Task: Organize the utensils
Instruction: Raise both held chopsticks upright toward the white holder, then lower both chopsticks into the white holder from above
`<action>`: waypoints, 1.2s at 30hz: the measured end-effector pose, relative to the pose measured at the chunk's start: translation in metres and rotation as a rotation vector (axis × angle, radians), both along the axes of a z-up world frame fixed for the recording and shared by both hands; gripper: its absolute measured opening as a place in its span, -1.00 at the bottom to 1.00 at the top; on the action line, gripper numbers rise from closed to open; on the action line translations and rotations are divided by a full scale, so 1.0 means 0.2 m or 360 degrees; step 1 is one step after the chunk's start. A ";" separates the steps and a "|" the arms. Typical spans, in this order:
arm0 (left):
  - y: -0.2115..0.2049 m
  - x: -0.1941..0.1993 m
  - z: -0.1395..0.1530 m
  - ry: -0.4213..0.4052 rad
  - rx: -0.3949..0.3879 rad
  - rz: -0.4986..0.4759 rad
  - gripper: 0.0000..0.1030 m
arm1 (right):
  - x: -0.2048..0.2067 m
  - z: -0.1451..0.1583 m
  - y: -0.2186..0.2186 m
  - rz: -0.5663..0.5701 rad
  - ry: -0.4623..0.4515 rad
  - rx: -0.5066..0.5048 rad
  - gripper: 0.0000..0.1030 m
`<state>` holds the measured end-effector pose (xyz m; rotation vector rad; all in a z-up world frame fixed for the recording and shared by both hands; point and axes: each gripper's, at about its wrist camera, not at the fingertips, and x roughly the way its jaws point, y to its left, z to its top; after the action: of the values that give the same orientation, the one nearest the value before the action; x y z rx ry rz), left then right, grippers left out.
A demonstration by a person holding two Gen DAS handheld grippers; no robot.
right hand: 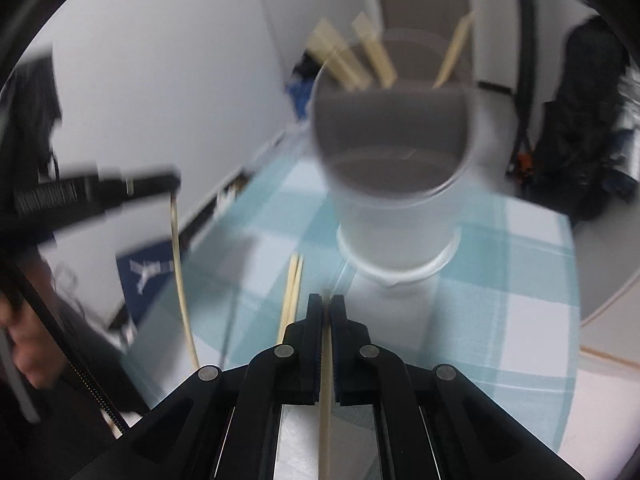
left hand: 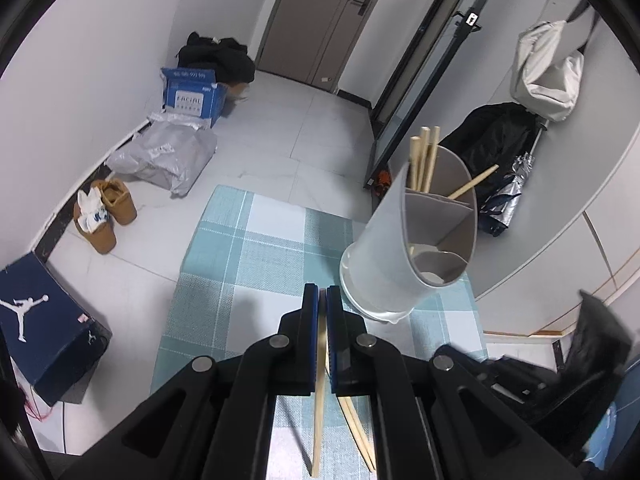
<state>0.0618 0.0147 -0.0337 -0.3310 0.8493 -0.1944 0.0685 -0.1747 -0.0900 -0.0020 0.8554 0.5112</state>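
we see the white holder (left hand: 384, 264) at 2 o'clock, with chopsticks (left hand: 424, 160) in its rear compartments; left gripper (left hand: 323, 292) and right gripper (right hand: 326, 300) each clamp one chopstick (left hand: 319, 400).

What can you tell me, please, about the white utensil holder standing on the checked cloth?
The utensil holder is a tall white cylinder, plastic by its look, with a slanted rim and a wider round base. Grey dividers split its inside into compartments. It stands upright on the blue-and-white checked cloth. Several wooden chopsticks stick up from its far compartments, one leaning aside. Neither hand-held gripper touches it.
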 end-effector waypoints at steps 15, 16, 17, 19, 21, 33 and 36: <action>-0.16 -0.12 0.10 -0.0076 0.0159 -0.0125 -0.99 | -0.14 0.17 -0.17 -0.0190 -0.0255 0.0316 -0.94; -0.16 -0.13 0.10 -0.0077 0.0164 -0.0124 -0.99 | -0.14 0.18 -0.18 -0.0193 -0.0273 0.0319 -0.94; -0.17 -0.13 0.11 -0.0076 0.0166 -0.0124 -0.99 | -0.14 0.17 -0.18 -0.0197 -0.0281 0.0322 -0.94; -0.17 -0.13 0.12 -0.0073 0.0160 -0.0123 -0.99 | -0.14 0.18 -0.20 -0.0207 -0.0287 0.0341 -0.94; -0.18 -0.13 0.13 -0.0080 0.0161 -0.0126 -0.99 | -0.15 0.20 -0.21 -0.0214 -0.0304 0.0342 -0.94; -0.24 -0.11 0.26 -0.0137 0.0151 -0.0166 -0.99 | -0.16 0.28 -0.26 -0.0218 -0.0406 0.0365 -0.95; -0.24 -0.09 0.31 -0.0164 0.0117 -0.0162 -0.99 | -0.14 0.32 -0.27 -0.0208 -0.0436 0.0373 -0.95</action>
<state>0.0440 -0.0340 0.0284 -0.2073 0.7699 -0.2722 0.0405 -0.2286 -0.0250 0.1936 0.5206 0.4732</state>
